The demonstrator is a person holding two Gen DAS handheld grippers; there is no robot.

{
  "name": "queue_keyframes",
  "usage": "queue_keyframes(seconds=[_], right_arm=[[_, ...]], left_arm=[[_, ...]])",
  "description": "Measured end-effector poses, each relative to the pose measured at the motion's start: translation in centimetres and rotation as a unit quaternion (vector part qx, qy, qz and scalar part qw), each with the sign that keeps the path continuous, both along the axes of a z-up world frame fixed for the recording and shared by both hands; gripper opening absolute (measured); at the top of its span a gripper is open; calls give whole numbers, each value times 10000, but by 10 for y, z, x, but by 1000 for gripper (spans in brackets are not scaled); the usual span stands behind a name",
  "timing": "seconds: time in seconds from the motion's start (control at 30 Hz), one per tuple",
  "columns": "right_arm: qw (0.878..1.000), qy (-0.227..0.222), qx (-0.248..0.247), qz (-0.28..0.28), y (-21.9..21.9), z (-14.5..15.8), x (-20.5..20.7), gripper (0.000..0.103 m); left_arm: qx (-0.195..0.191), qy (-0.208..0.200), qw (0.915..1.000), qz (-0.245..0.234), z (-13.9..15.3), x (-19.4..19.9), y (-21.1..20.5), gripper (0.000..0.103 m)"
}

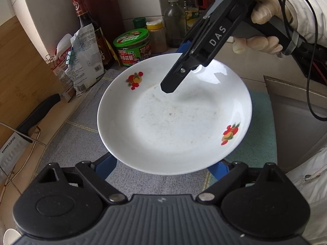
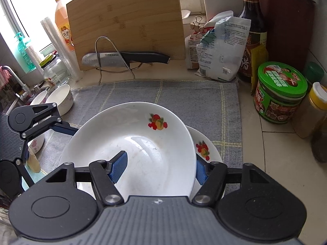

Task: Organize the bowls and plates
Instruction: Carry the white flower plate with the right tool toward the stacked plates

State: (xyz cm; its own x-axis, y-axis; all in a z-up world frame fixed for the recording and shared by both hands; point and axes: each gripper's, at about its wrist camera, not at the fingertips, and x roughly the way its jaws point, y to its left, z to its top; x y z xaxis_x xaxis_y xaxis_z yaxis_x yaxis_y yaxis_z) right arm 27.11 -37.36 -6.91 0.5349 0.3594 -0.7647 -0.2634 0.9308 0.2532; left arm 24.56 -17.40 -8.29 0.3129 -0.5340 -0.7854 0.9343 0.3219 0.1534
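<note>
A white deep plate with fruit prints [image 1: 173, 118] is tilted above the grey cloth [image 1: 81, 134]. My right gripper [image 2: 160, 168] is shut on its rim, one blue pad [image 2: 118, 168] inside and one outside; it also shows in the left wrist view [image 1: 177, 73] at the plate's far edge. A second fruit-print plate [image 2: 206, 151] lies under it on the cloth. My left gripper [image 1: 163, 167] is open, its blue fingers [image 1: 104, 165] spread under the plate's near edge; whether they touch it is hidden. Two white bowls [image 2: 61, 99] sit at the cloth's left.
A bamboo cutting board [image 2: 126, 22] and a knife on a wire rack [image 2: 124, 59] stand behind the cloth. Bags [image 2: 220, 49], a sauce bottle [image 2: 253, 32], a green-lidded jar [image 2: 280, 94] and spice jars [image 2: 314, 110] crowd the right. A sink tap [image 2: 14, 75] is at the left.
</note>
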Motion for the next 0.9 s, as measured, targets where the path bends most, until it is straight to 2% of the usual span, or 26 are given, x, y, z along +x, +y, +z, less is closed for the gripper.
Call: queue_keyframes(seconds=[0.9], right_arm=[[9997, 207, 42, -80, -24, -26, 12, 73]], left_arm=[[257, 234, 9994, -51, -16, 22, -24, 95]])
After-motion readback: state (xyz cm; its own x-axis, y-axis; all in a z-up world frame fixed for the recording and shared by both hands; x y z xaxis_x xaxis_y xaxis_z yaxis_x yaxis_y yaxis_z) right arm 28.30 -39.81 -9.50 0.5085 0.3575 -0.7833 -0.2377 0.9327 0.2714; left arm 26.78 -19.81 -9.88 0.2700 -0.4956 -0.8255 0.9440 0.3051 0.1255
